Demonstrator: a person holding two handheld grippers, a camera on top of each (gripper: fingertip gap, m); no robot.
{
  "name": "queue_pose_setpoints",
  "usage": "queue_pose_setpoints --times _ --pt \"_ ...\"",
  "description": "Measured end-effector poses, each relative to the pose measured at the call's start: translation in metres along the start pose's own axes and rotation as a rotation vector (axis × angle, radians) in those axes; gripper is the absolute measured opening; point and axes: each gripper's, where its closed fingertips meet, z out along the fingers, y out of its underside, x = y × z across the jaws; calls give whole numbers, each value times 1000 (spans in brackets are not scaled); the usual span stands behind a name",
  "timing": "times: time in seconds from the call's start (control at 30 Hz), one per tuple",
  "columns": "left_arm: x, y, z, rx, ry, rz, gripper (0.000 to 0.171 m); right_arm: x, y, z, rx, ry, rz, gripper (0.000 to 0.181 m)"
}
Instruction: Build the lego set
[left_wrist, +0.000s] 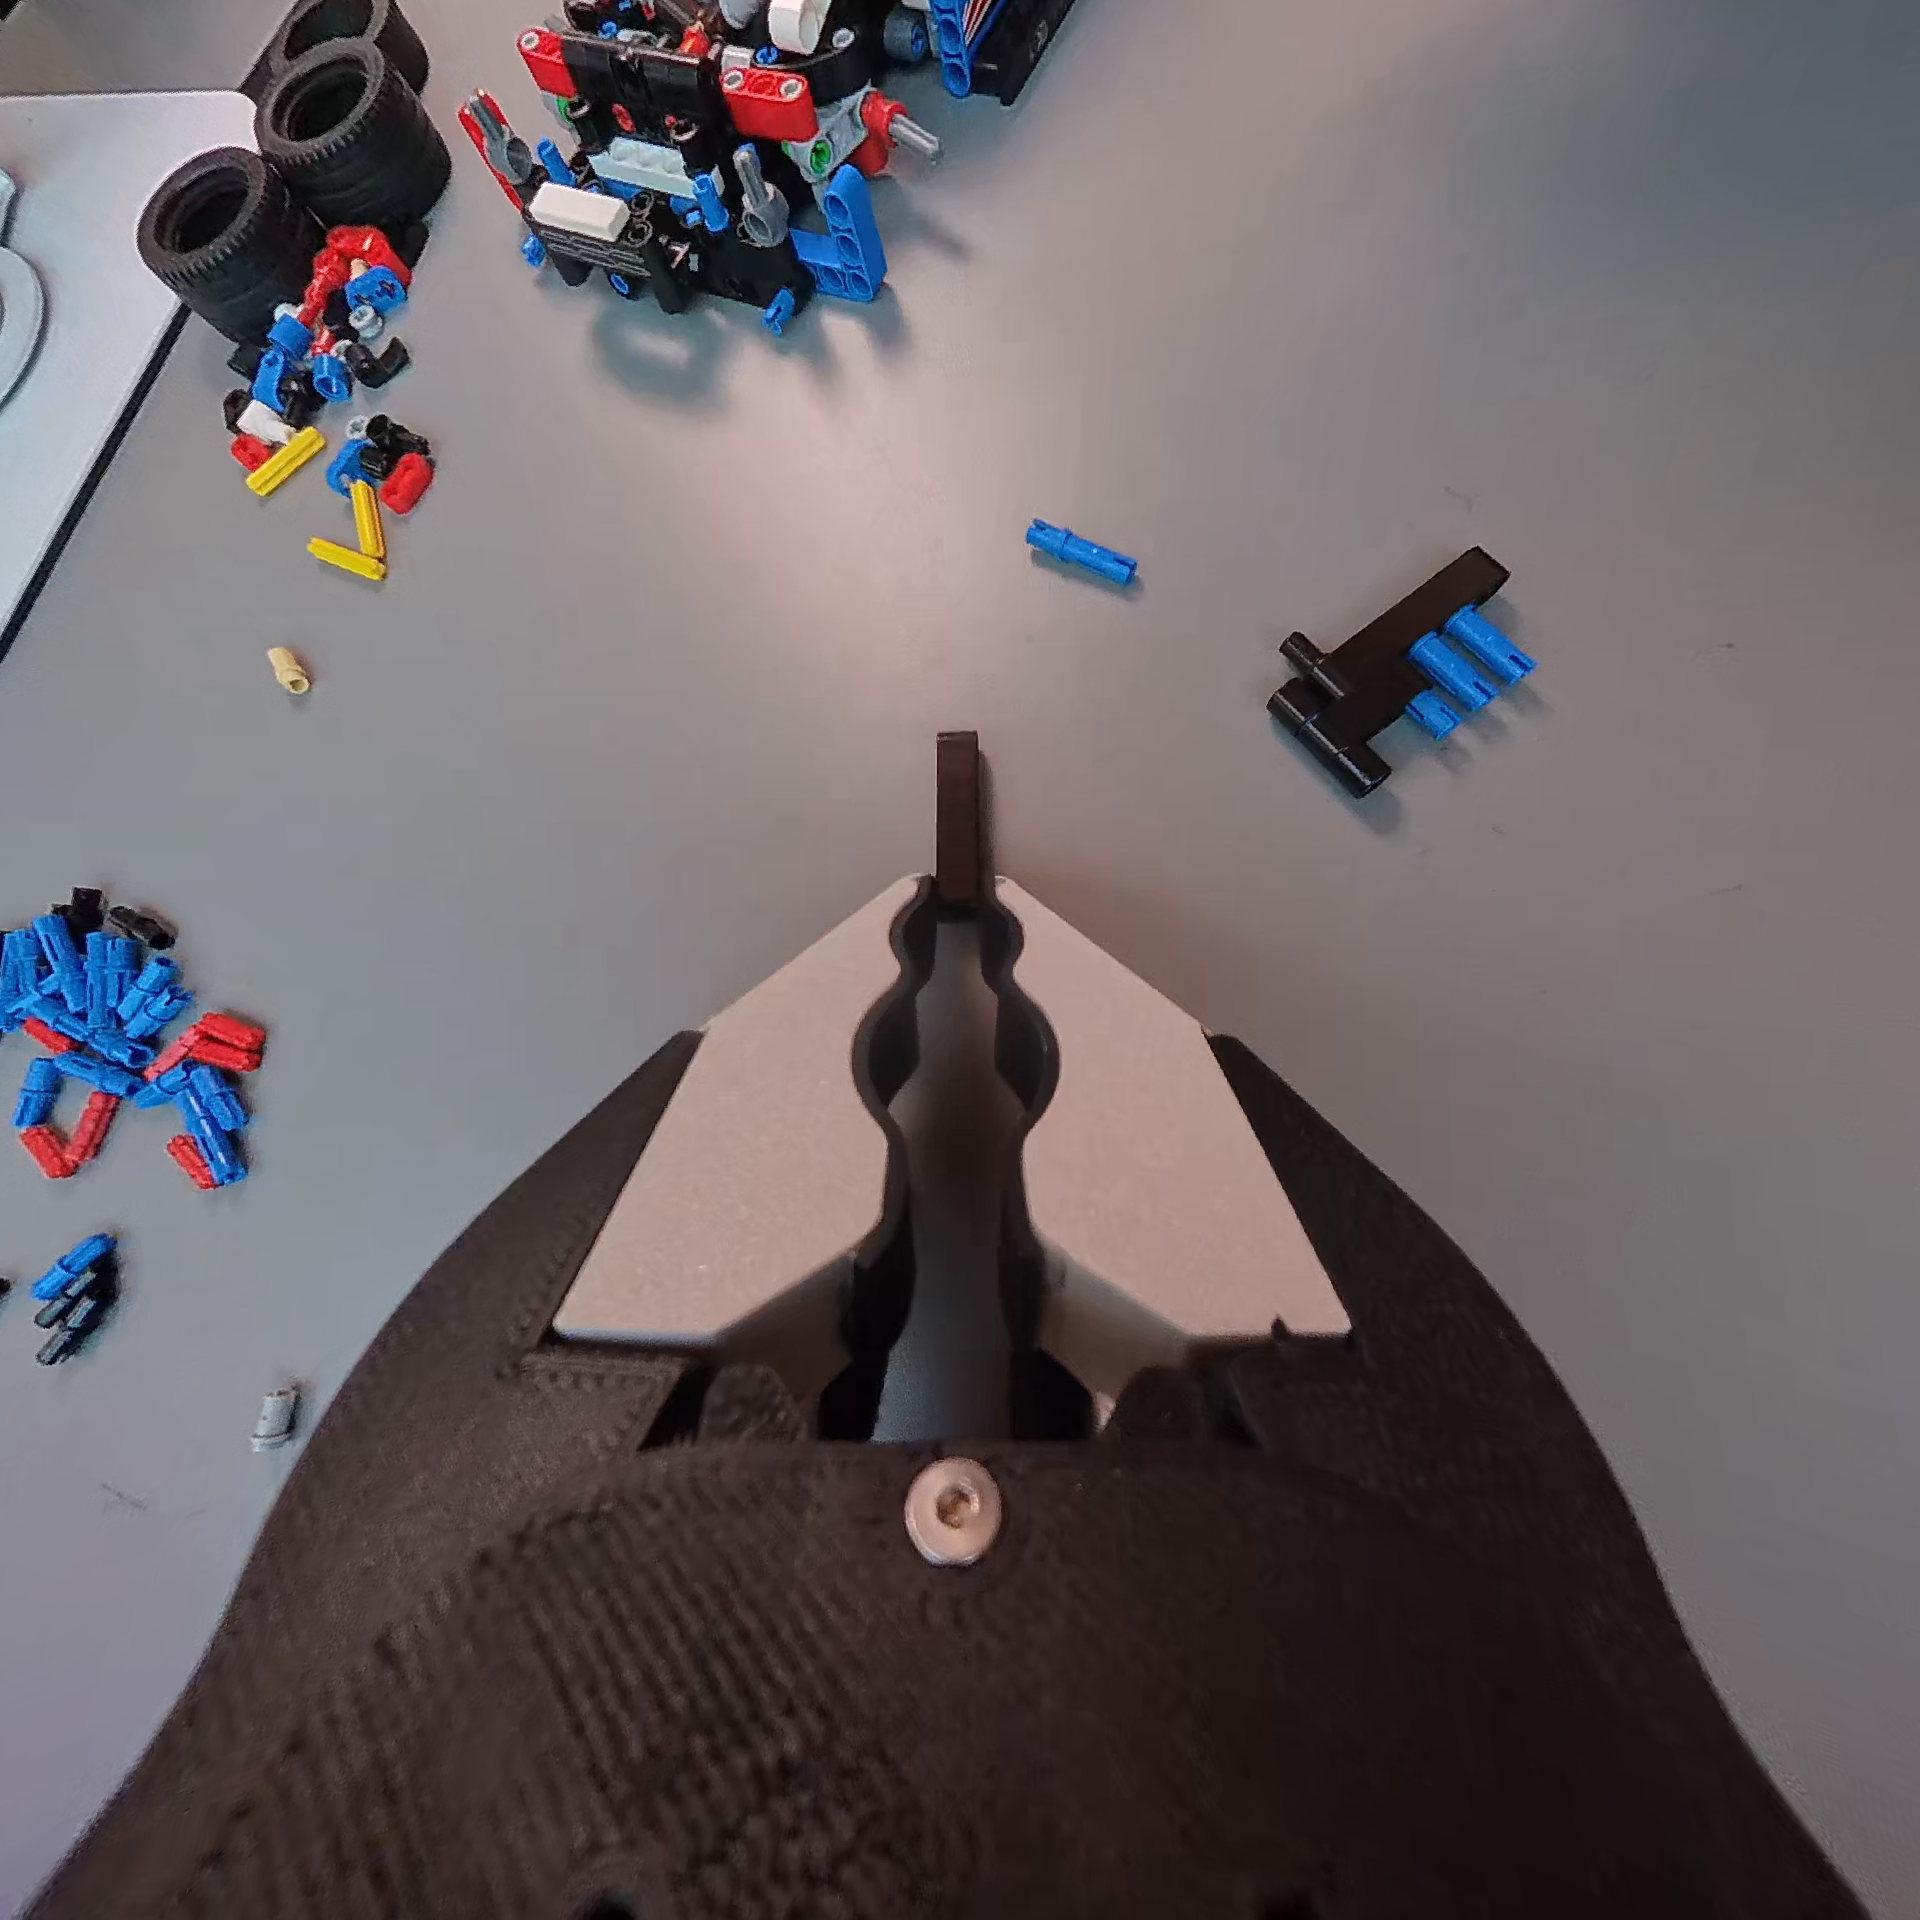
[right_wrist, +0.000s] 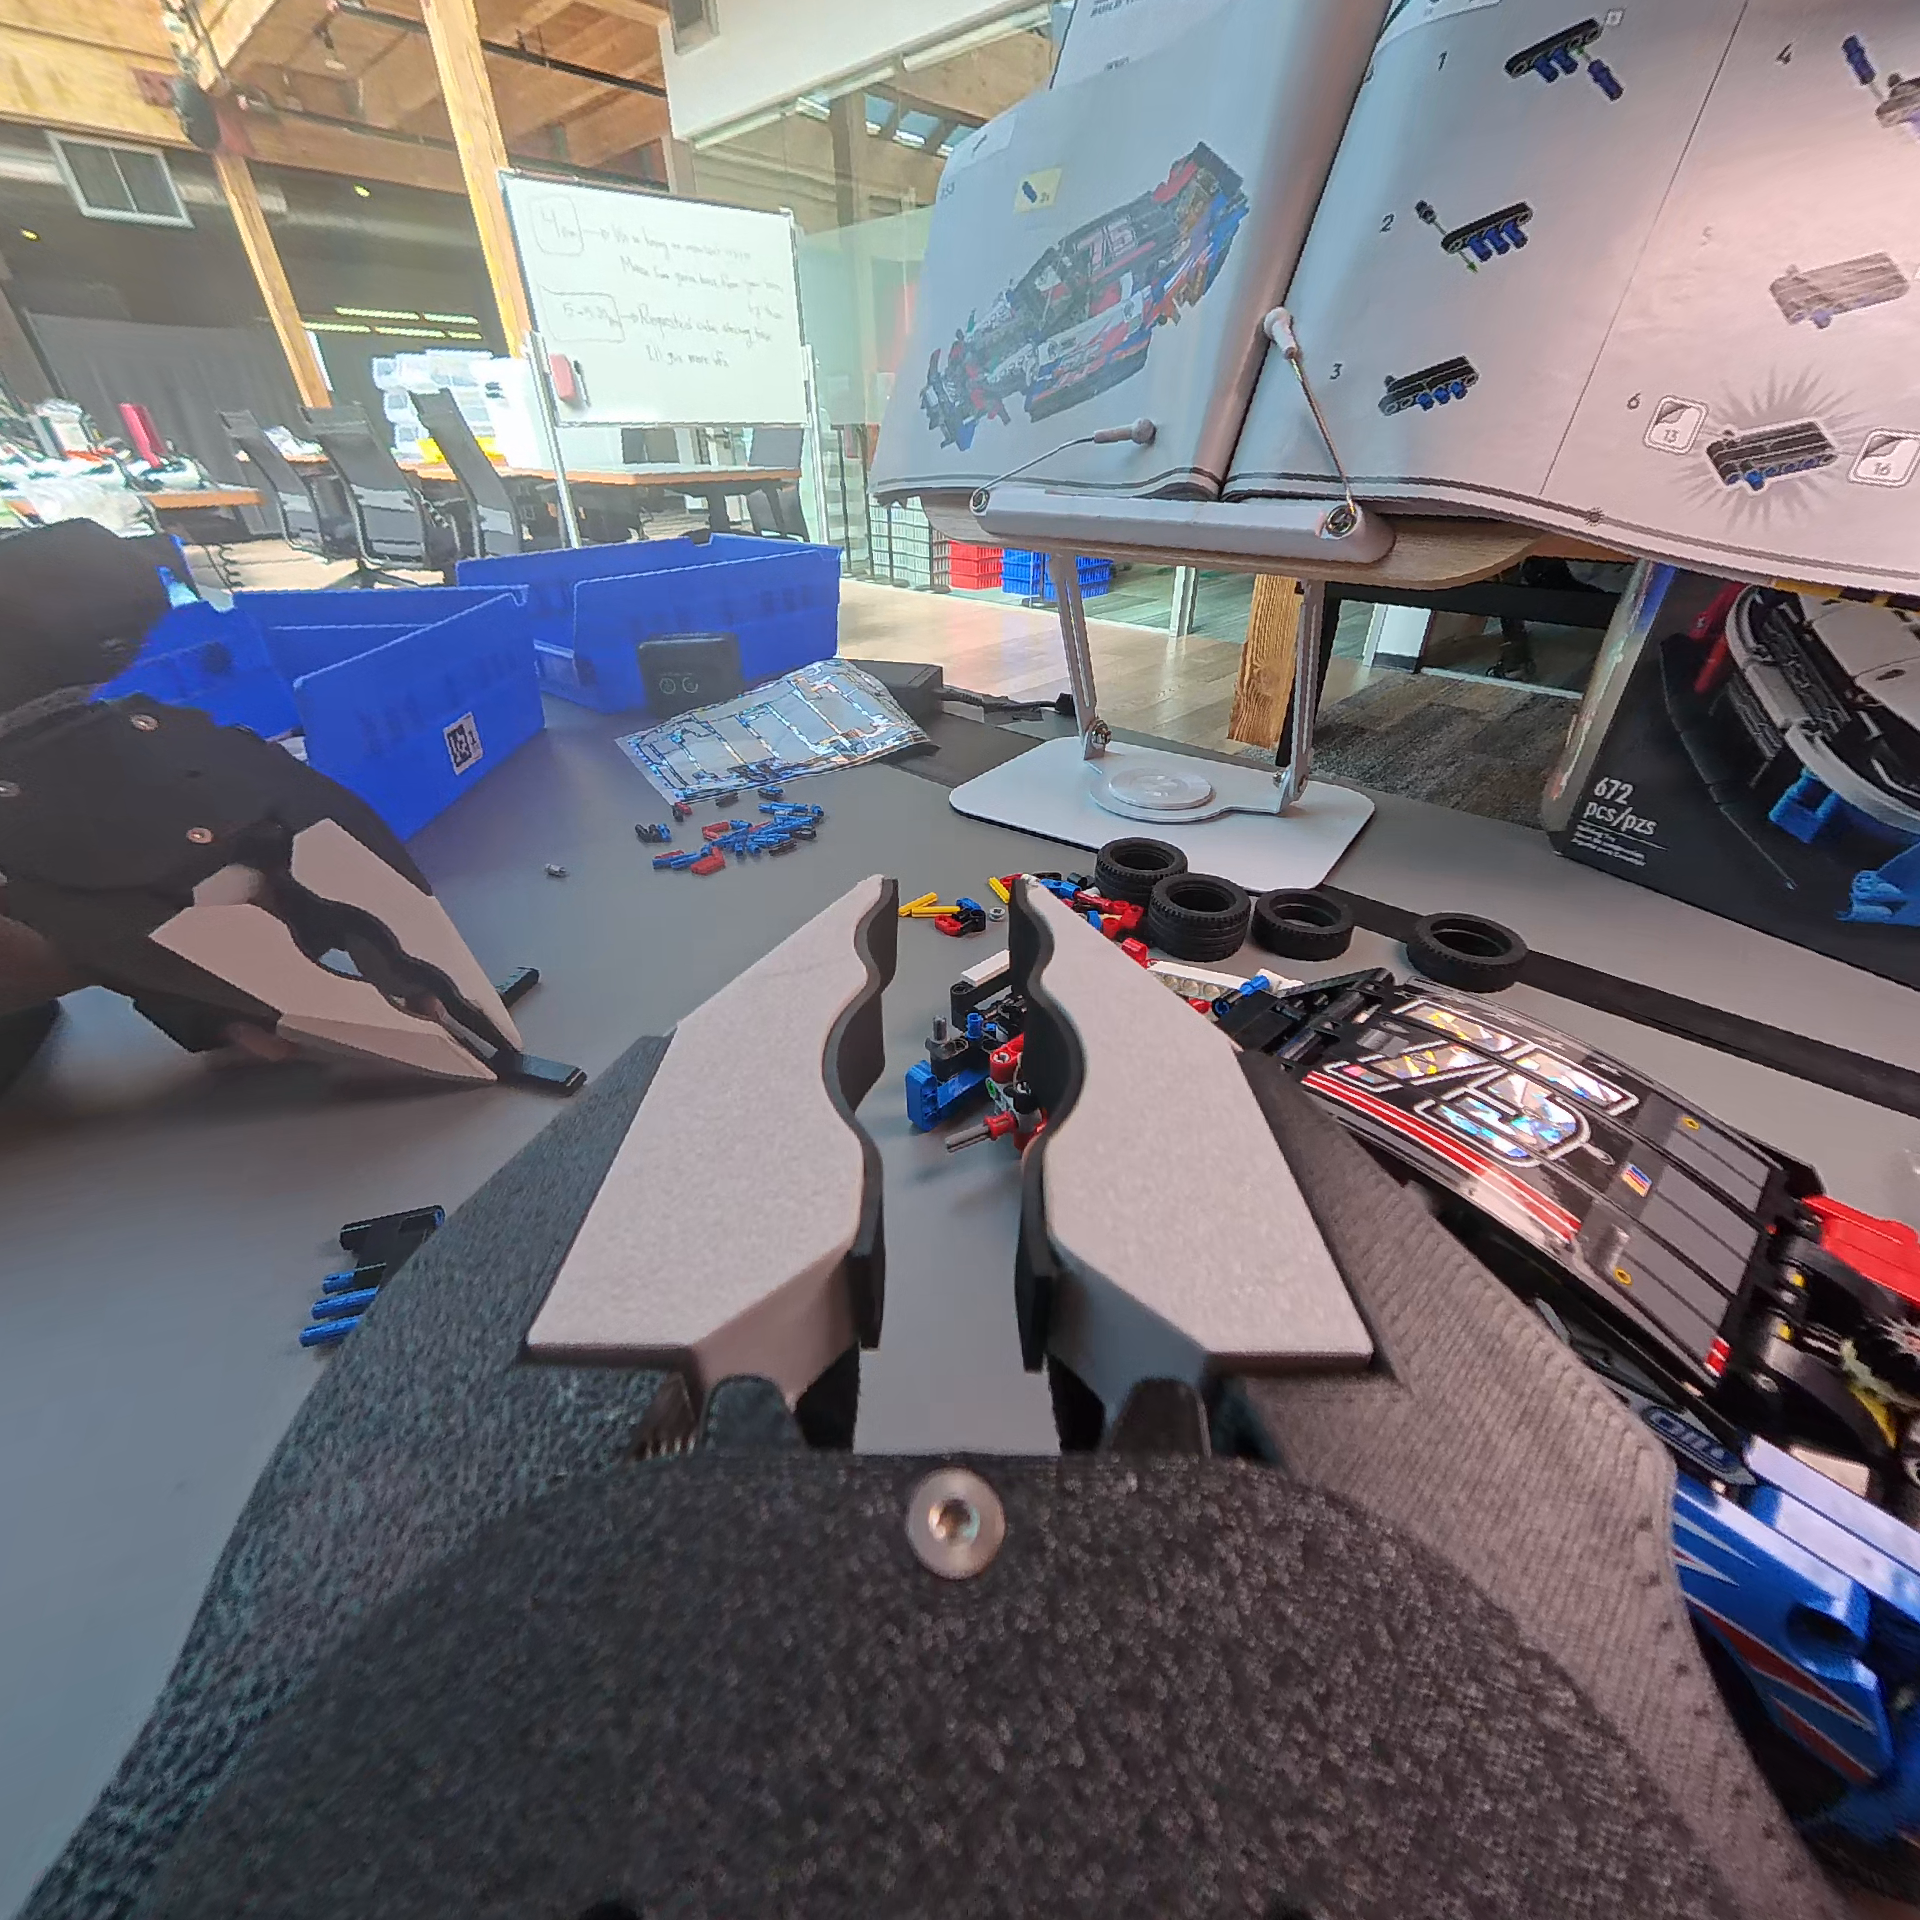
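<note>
left claw (left_wrist: 957, 883) clamped on flat black plastic beam (left_wrist: 957, 805), tip down at grey bench (left_wrist: 1558, 1039) | right claw (right_wrist: 954, 904) apart, empty | black beam with blue pins (left_wrist: 1397, 670) near right, lone blue plastic pin (left_wrist: 1081, 553) ahead, bare bench between | half-built car chassis (left_wrist: 707, 156) at far edge, black rubber tyres (left_wrist: 301, 166) beside

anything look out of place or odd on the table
Mostly sorted piles, but a few parts lie alone: a blue pin mid-table, a tan pin and a grey pin at the left. Nothing looks damaged or spilled.
</note>
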Motion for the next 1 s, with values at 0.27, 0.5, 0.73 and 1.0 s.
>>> queue_pose_setpoints --times 0.27,0.5,0.73,1.0 --pt "26 -50 -25 294 182 -63 6 -22 -4 -1 19 -134 -17 21" --pt "64 -60 -24 339 362 -67 6 -127 42 -16 -171 -619 -282 34" --pt "85 -59 -22 304 442 -39 6 -160 67 -18 -218 -655 -569 38" --pt "93 -58 -22 287 507 -81 6 -178 82 -24 -236 -687 -780 11"
